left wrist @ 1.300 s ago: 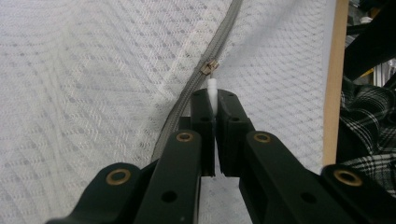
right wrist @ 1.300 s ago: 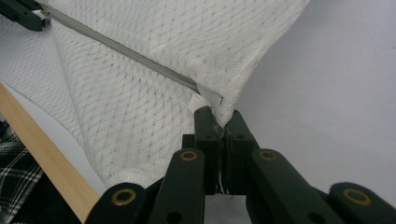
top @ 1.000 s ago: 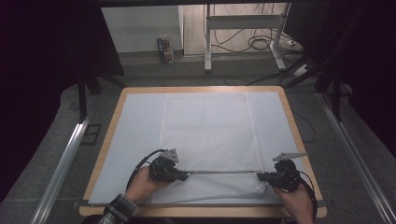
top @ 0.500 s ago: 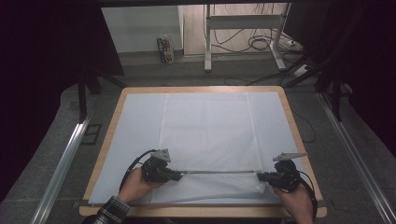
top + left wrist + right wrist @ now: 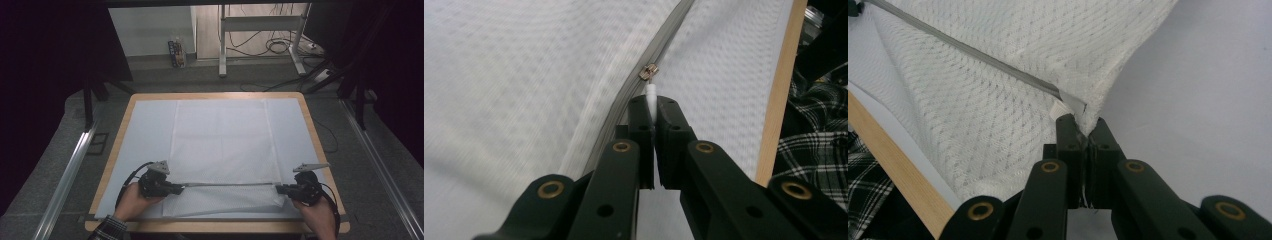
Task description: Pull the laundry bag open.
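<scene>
Left gripper (image 5: 654,107) pinches the white zipper pull (image 5: 651,92) at the left end of the zipper (image 5: 230,184); right gripper (image 5: 1083,132) clamps the mesh bag (image 5: 222,145) corner at the zipper's far end; bag lies flat on the table (image 5: 320,145); zipper looks closed, probably still to be opened.

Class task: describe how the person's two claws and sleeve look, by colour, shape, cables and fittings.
Each claw, left and right, is black with a grey three-cornered plate on top and a black cable trailing. Close up, the linked jaw arms carry brass-coloured rivets. The left sleeve is black-and-white plaid.
</scene>
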Motion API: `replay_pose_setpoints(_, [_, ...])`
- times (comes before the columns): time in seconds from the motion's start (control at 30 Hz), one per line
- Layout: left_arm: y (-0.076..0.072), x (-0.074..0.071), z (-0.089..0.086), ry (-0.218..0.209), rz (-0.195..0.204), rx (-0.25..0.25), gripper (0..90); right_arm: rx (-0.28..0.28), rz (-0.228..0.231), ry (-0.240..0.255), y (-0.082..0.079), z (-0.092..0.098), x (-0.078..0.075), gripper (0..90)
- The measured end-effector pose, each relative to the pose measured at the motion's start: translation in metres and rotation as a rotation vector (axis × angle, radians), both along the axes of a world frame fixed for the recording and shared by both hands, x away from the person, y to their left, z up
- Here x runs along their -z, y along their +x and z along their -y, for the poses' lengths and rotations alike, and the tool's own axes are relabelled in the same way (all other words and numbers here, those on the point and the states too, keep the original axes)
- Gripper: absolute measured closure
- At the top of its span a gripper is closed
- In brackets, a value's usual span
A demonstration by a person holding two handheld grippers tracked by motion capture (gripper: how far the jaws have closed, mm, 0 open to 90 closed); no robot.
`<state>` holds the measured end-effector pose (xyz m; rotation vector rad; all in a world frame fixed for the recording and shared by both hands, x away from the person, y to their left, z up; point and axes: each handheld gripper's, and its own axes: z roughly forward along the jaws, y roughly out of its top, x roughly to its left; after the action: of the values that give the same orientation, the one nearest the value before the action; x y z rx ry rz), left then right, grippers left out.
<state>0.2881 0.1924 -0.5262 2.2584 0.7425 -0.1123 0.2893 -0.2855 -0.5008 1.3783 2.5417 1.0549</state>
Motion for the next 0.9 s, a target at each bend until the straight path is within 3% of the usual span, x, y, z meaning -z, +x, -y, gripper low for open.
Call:
replay_pose_setpoints(0.2, [-0.005, 0.000, -0.016, 0.002, 0.000, -0.022, 87.2, -0.001, -0.003, 0.001, 0.000, -0.001, 0.001, 85.7])
replay_pose_setpoints(0.63, [-0.013, 0.002, -0.033, -0.005, -0.008, -0.057, 87.2, -0.007, -0.011, 0.005, 0.000, -0.002, 0.001, 85.7])
replay_pose_setpoints(0.73, [-0.014, 0.002, -0.036, 0.013, -0.009, -0.063, 87.2, -0.006, -0.007, 0.001, 0.000, -0.002, 0.001, 85.8])
replay_pose_setpoints(0.9, [-0.016, 0.003, -0.043, -0.013, -0.019, -0.078, 87.2, -0.010, -0.009, 0.011, 0.000, -0.002, 0.001, 85.8])
